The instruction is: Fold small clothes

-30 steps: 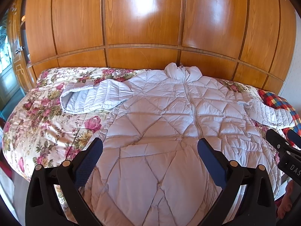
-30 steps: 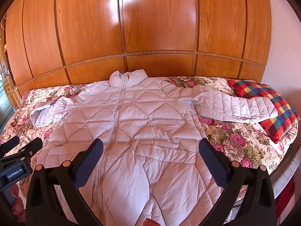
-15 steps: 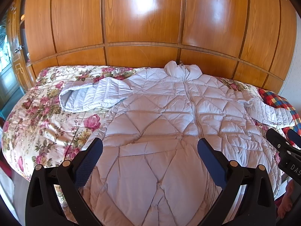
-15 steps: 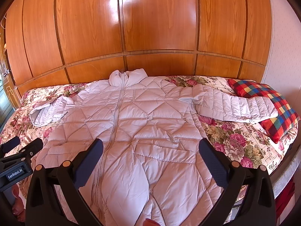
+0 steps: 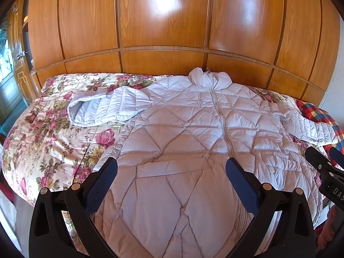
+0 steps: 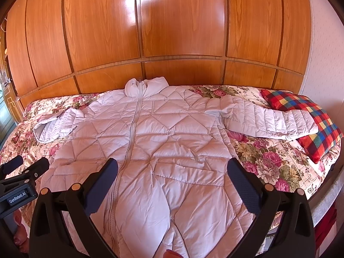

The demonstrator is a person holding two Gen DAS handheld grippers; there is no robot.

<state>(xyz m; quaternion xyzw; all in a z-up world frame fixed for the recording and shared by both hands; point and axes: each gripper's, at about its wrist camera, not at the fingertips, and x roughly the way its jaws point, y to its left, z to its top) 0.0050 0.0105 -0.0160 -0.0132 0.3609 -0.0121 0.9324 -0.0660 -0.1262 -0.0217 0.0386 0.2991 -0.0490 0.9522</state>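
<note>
Wood-panelled wardrobe [image 5: 163,21] behind, floral bed [image 5: 43,137] below, and we're poised over the hem.

Across the bed lies the pale quilted jacket [image 6: 167,137], zipped, face up, its long axis running straight away from us, collar at the far side. Sleeves are flung out sideways: one toward the plaid pillow [image 6: 309,116], one bunched opposite. Our left tongs [image 5: 171,172] and right tongs [image 6: 172,172] both hang wide open, holding nothing; each is nearer its own sleeve.
</note>
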